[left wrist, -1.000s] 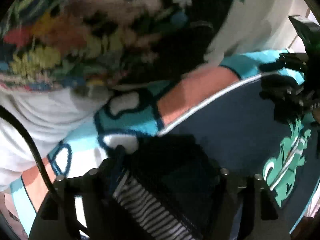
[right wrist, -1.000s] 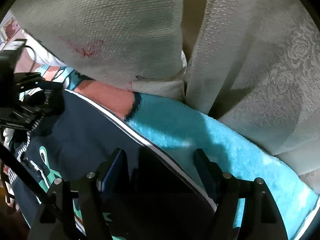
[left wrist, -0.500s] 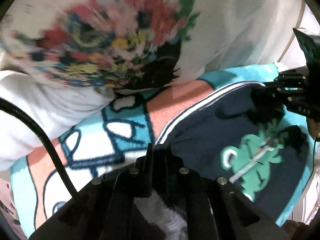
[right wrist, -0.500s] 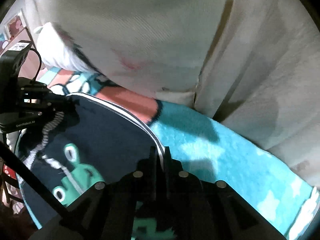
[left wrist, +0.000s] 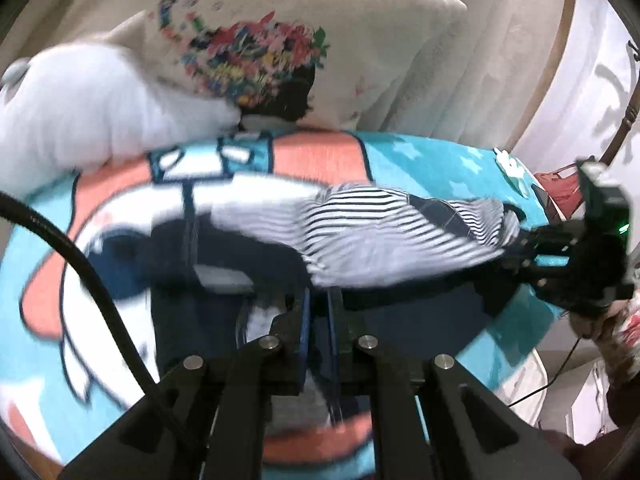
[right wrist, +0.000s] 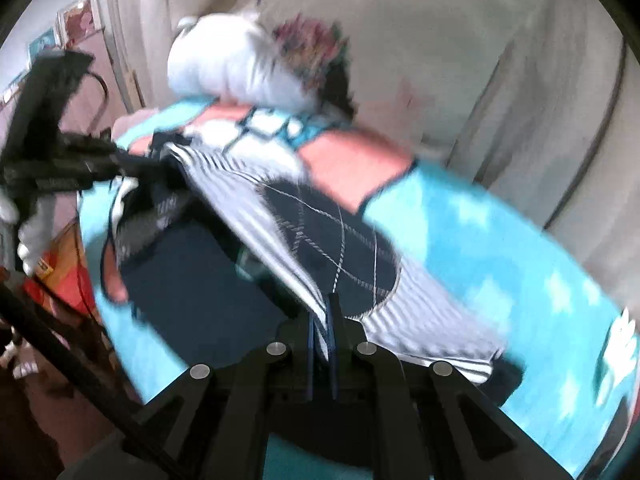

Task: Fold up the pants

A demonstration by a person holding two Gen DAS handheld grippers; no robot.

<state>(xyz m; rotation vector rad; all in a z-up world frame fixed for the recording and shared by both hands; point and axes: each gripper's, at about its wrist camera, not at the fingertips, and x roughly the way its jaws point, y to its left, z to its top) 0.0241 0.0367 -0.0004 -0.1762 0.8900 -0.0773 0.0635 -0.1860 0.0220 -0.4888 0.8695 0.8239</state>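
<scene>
Two tools are working here, and both are pinching cloth; your left tool is nearly closed, its blue-padded fingers squeezing a fold of the pants with only a thin gap between them; your right tool is closed just as tightly on another edge of the same garment, the striped cloth passing straight between its pads. In the left wrist view you are seeing the right tool at the far right, gripping the end of the striped section; in the right wrist view the left tool is reaching in from the left and gripping the opposite end. One pair of pants is hanging stretched between the two tools, lifted above the blanket; its striped side is showing, with a dark navy patch stitched in white on it, and more navy cloth is sagging beneath. One turquoise blanket with coral and white cartoon shapes is covering the surface under the pants; one cream cushion with a flower print is leaning behind it, and one white plush pillow is lying against that cushion. Pale curtains are hanging beyond; two small pictures are showing on the far wall, blurred.
</scene>
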